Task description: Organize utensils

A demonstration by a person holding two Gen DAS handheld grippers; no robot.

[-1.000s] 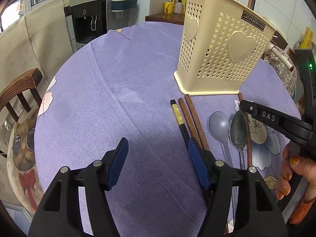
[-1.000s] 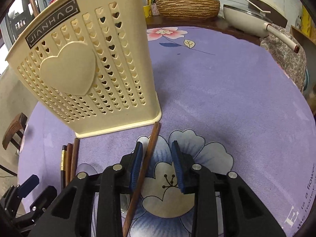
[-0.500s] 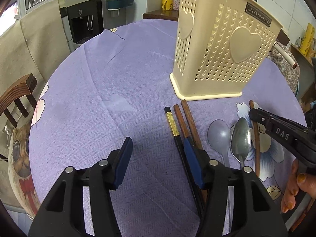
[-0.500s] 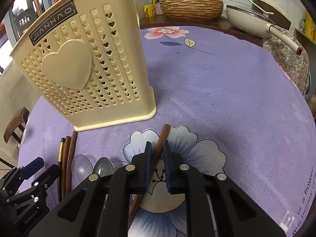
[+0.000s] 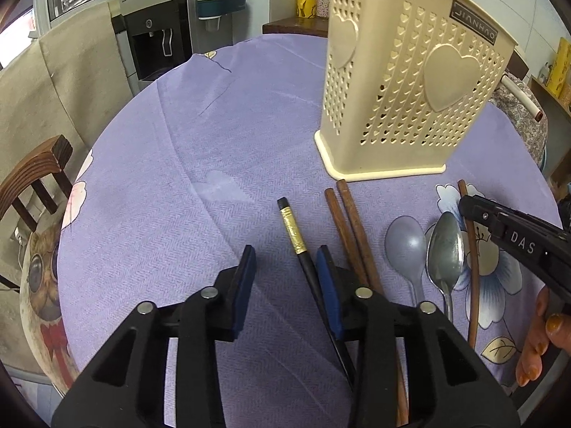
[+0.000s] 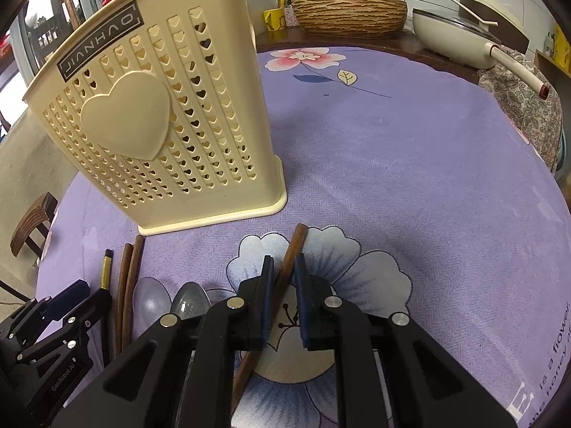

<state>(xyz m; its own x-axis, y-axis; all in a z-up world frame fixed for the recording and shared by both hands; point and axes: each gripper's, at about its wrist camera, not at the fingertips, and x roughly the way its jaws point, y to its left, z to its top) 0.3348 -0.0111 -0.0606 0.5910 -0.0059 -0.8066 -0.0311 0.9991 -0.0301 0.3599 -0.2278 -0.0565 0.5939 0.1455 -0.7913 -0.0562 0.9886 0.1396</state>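
**Currently at risk: one lone chopstick, five loose pieces, one light holder**

Item 1 — right gripper. I have its blue pads drawn nearly together on the lone brown chopstick, which lies on the flower print of the purple tablecloth, just off the holder's near right corner. Whether the pads truly bear on the wood I cannot tell. Risk: the hold sits near the stick's upper end, so most of its length hangs behind the jaws. I judge it may pivot or slide out on lifting.

Item 2 — left gripper. Jaws part open, holding nothing. The black chopstick with gold band runs between them, hard against the right pad. Risk: closing from here may pinch off-centre and roll it.

Item 3 — pair of brown chopsticks, touching each other, just right of the black one, tips near the holder's base. Risk: the left gripper's right finger lies over them and may drag them along.

Item 4 — plastic spoon and metal spoon, side by side, between that pair and the lone chopstick. Risk: the two grippers work near each other here and a swing could knock the spoons.

Item 5 — cream perforated utensil holder, upright, toward the table's far side. Its opening is out of view. Risk: it looks light, and a chopstick striking the rim may tip or shove it.
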